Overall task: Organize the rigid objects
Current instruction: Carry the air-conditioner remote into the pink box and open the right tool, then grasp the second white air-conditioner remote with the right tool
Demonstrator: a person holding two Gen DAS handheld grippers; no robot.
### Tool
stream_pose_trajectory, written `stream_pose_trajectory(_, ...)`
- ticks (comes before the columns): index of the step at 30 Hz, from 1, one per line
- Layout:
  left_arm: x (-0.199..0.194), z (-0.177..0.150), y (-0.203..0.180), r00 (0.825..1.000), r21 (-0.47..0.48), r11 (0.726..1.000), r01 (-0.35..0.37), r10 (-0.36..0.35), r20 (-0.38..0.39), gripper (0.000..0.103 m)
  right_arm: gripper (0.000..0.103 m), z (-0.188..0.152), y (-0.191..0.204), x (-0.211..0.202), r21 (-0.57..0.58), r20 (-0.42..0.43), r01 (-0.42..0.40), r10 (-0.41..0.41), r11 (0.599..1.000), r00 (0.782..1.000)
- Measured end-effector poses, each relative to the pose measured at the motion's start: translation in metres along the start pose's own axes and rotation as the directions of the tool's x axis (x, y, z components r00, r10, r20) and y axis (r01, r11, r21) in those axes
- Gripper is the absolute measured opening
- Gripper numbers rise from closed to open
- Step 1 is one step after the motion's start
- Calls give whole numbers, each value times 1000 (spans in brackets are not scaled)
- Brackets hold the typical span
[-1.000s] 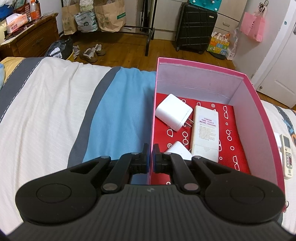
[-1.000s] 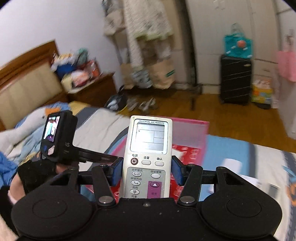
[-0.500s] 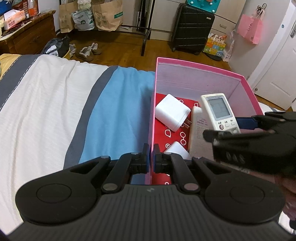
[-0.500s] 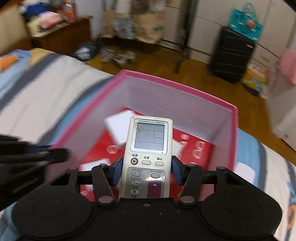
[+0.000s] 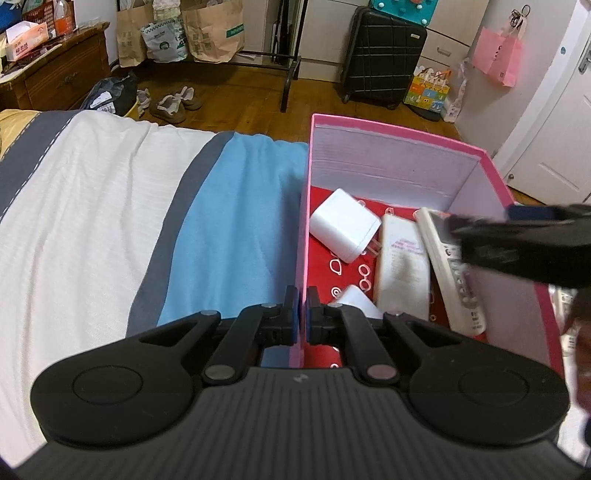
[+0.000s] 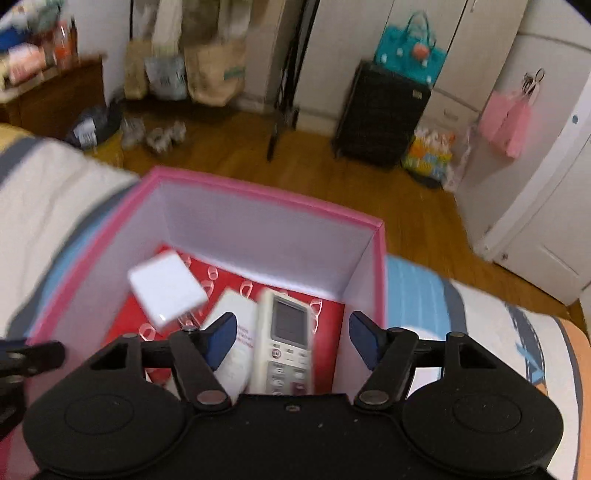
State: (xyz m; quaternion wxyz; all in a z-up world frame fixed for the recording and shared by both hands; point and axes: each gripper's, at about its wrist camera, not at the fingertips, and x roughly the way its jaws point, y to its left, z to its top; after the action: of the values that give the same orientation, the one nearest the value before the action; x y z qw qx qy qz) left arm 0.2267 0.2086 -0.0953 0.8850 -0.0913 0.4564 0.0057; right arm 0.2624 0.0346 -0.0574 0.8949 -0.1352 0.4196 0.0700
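Observation:
A pink box with a red patterned floor stands on the bed. My left gripper is shut on its left wall. Inside lie a white charger, a white power bank and a white remote. My right gripper is open above the box, and the remote lies loose below it, leaning over the power bank. The charger is at its left. Another small white object sits near my left fingers.
The bed has a white, grey and blue striped cover. Beyond it lie wooden floor, a black suitcase, paper bags, shoes and a wooden dresser. A second remote is partly visible right of the box.
My right gripper moved over the box, lowered and opened, releasing the remote, which now lies inside. The left gripper kept its hold on the box wall.

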Motion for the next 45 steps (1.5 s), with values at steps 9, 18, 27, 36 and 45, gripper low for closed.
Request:
stream_pose_trajectory(9,-1,2,-2,1000,-1,1000,-7,7,-4,3,72,-24,-71,-66,35,80,-157,154,987,985)
stream_pose_trajectory(18,0,4,-4,999,20,999,-31,32,-10,3,69,-76,-177,-69,192,-20,-178,186,965,982)
stream_pose_trajectory(27,-1,4,-8,999,17,999,-44,44,-15,3,66,-129,-254,-26,379,-153,-117,188,918,970)
stream_pose_trajectory(36,2,4,-10,998,6,999,-54,54,-28,3,66,-151,-272,49,511,-192,-109,237,852,952)
stream_pose_trajectory(45,6,6,-8,998,-24,998,-59,58,-39,4,61,-154,-265,56,389,-192,-111,199,914,961)
